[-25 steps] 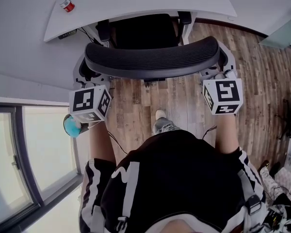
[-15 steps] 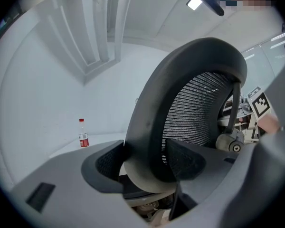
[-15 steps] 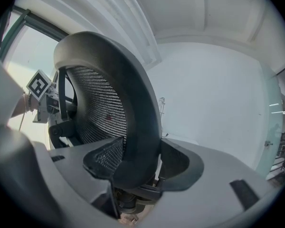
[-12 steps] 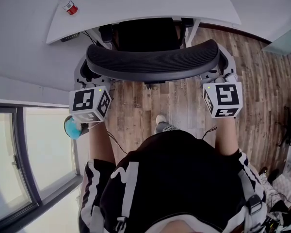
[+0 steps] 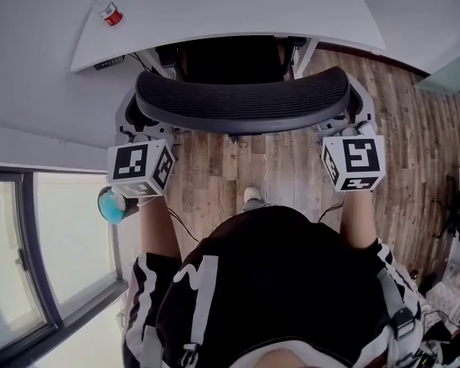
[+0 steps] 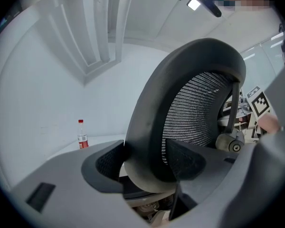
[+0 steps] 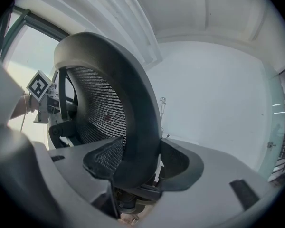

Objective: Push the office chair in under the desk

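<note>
Chair (image 5: 291, 102): seat (image 5: 230, 58) mostly under counter (image 5: 238, 10) near edge, backrest (image 5: 215, 98) just outside.
Left gripper (image 6: 142, 167): clamped on backrest's left rim.
Right gripper (image 7: 140, 167): clamped on right rim.
Remaining: probably a short final push.

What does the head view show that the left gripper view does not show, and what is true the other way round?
Only the head view shows the person's black-and-white top and a shoe. Only the left gripper view shows the mesh of the backrest, its rim clamped between the jaws of the left gripper, and a ceiling light. Both show the backrest, the white desk and the red-capped bottle on it.
</note>
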A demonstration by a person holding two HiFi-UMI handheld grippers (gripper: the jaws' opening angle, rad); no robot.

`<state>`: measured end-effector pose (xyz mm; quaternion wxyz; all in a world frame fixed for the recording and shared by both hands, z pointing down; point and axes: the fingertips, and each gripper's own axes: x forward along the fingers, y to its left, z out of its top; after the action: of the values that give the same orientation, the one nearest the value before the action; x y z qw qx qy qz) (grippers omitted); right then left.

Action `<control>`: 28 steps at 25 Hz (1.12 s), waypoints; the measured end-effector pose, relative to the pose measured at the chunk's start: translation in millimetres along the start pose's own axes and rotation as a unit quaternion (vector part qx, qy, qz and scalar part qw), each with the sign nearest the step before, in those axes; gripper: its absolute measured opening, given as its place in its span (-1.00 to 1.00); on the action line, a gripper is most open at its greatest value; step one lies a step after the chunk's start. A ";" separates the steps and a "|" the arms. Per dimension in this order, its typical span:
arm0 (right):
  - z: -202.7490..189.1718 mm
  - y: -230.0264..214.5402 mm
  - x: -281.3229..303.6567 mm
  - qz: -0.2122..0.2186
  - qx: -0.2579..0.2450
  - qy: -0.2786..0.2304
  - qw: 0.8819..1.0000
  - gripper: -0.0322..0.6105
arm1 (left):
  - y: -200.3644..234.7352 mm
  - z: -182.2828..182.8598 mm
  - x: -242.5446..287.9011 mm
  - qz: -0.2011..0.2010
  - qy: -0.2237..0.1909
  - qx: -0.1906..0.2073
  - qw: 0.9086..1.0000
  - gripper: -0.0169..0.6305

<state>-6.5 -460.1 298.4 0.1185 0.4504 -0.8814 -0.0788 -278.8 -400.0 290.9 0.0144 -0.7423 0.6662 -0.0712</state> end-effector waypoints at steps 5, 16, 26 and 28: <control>1.5 -1.8 10.3 0.005 -0.001 0.002 1.000 -0.15 | 5.2 -0.3 7.2 0.003 0.004 -0.003 1.000 -0.10; 3.3 -2.9 18.9 0.005 -0.002 0.001 1.000 -0.15 | 11.2 -0.3 16.0 0.002 0.011 -0.006 1.000 -0.10; 4.4 -0.8 25.6 0.002 0.001 -0.005 1.000 -0.15 | 18.2 -0.9 22.4 -0.001 0.014 -0.009 1.000 -0.10; 5.2 -1.1 27.2 0.001 0.001 -0.004 1.000 -0.15 | 19.4 -0.3 24.0 -0.002 0.013 -0.009 1.000 -0.10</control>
<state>-22.5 -482.6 296.9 0.1147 0.4494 -0.8823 -0.0797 -295.6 -426.0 291.0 -0.0012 -0.7424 0.6658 -0.0750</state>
